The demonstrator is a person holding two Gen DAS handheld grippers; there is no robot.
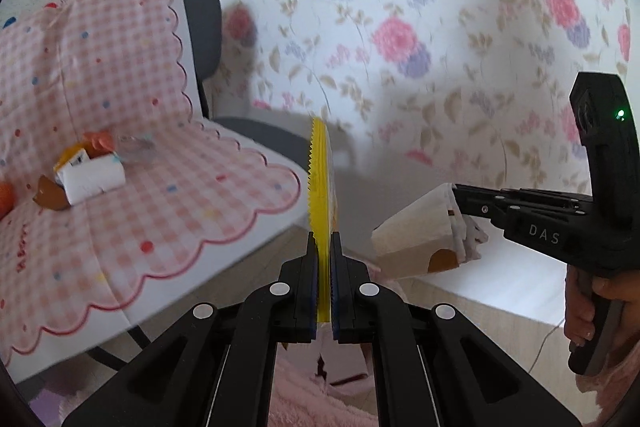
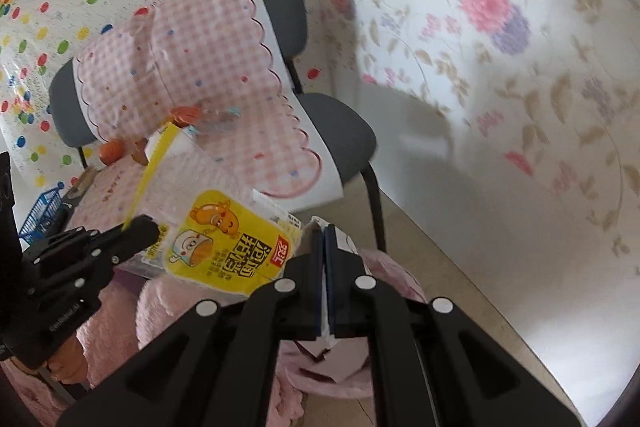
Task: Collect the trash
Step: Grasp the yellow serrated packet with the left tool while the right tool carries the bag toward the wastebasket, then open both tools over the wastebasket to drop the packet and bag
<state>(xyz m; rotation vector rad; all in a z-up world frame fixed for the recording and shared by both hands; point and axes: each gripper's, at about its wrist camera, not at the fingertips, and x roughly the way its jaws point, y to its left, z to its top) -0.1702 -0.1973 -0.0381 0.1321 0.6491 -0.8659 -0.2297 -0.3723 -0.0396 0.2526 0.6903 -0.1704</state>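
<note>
My left gripper [image 1: 324, 241] is shut on the edge of a yellow snack bag [image 1: 319, 183], seen edge-on; from the right wrist view the same bag [image 2: 224, 239] shows its yellow printed face, held by the left gripper [image 2: 140, 227]. My right gripper [image 2: 325, 231] is shut on the rim of a white paper cup [image 2: 340, 241]; in the left wrist view the cup [image 1: 416, 235] hangs from the right gripper [image 1: 456, 199] in mid-air. More trash [image 1: 86, 173] lies on the chair seat: a white roll, orange and brown wrappers, clear plastic.
A grey chair [image 2: 340, 135] draped in pink checked cloth [image 1: 120, 131] stands on the left. A floral sheet [image 1: 400, 27] hangs behind. A blue basket [image 2: 42, 213] sits at far left. A pink fluffy rug [image 2: 180, 307] lies below.
</note>
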